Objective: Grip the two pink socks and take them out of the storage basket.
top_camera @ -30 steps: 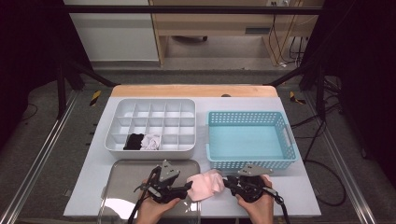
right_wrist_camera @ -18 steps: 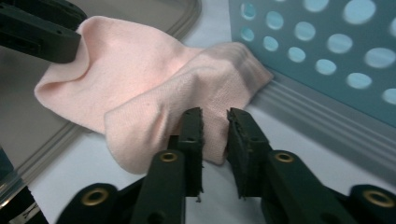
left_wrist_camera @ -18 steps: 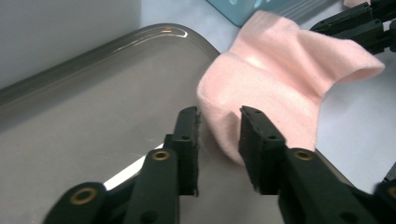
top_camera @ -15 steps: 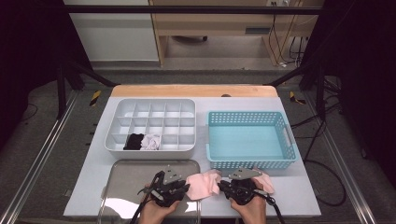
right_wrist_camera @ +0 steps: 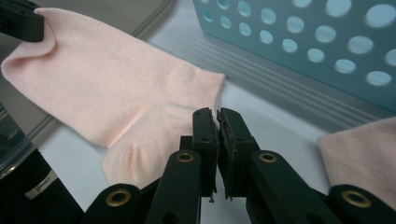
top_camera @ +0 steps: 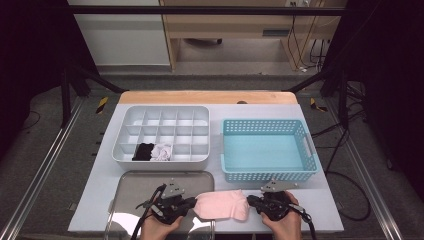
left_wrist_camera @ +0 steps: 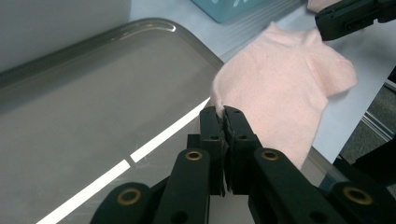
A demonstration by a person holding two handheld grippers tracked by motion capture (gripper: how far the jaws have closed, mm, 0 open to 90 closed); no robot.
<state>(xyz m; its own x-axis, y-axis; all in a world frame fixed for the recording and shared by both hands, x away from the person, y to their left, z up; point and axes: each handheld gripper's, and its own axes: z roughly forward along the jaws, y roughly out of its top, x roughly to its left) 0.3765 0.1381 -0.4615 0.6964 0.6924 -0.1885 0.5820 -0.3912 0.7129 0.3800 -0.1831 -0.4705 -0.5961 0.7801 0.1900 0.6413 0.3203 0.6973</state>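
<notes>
Left tool (left_wrist_camera: 223, 111): its jaws have just been closing and are now pinching one end of the pink sock (top_camera: 222, 205). It is sitting over the right edge of the metal tray (top_camera: 145, 182).
Pink sock: it is stretching flat between the two tools, at the front of the worktop (top_camera: 330, 200), partly over the tray edge. It is lying just in front of the blue basket (top_camera: 269, 150).
Right tool (right_wrist_camera: 217, 114): its jaws have just been closing too. They are together at the sock's other end, seemingly nipping its edge.
Other pink piece (right_wrist_camera: 359, 154): it is lying by the right tool, apart from the held sock.
Doing it well: I think both tools should be holding tight and pulling gently, so the sock is staying smooth, with no wrinkles.
Watch out: a thin pinch may be slipping off, so be moving both hands slowly together.
Sorting box (top_camera: 160, 132): a dark roll (top_camera: 143, 151) and a light roll (top_camera: 162, 151) are sitting in its front row.
</notes>
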